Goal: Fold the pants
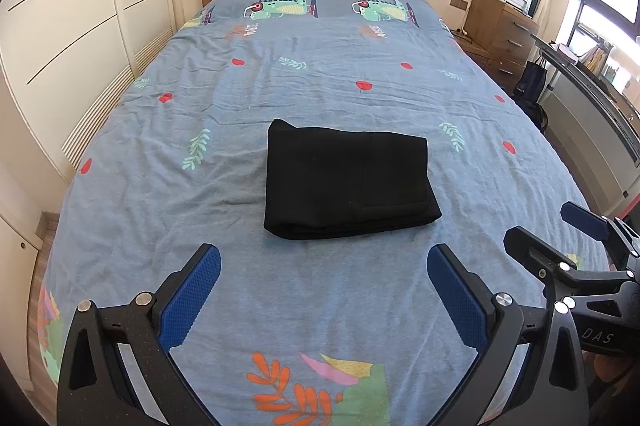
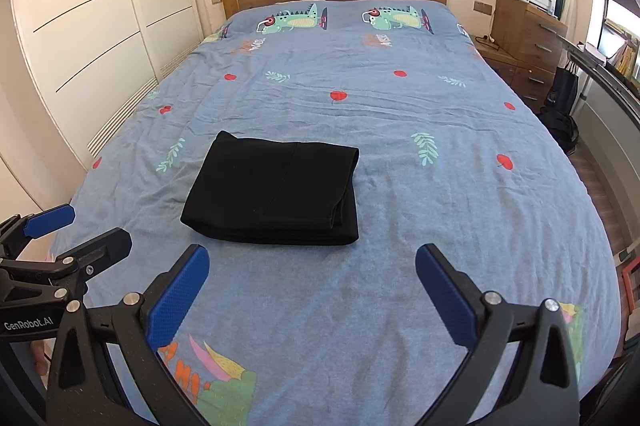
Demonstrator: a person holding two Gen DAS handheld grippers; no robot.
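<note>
lying folded mid-bed, black pants (image 1: 348, 182) — edges square, both grippers' jaws apart, holding nothing, bedspread (image 1: 340, 74) around

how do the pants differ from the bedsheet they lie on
The pants are plain black; the bedsheet is blue, printed with leaves, red dots and cartoon crocodiles. The pants are folded into a compact layered rectangle; the bedsheet is spread flat and faintly wrinkled. Both are soft fabric, and neither gripper touches the pants.
</note>
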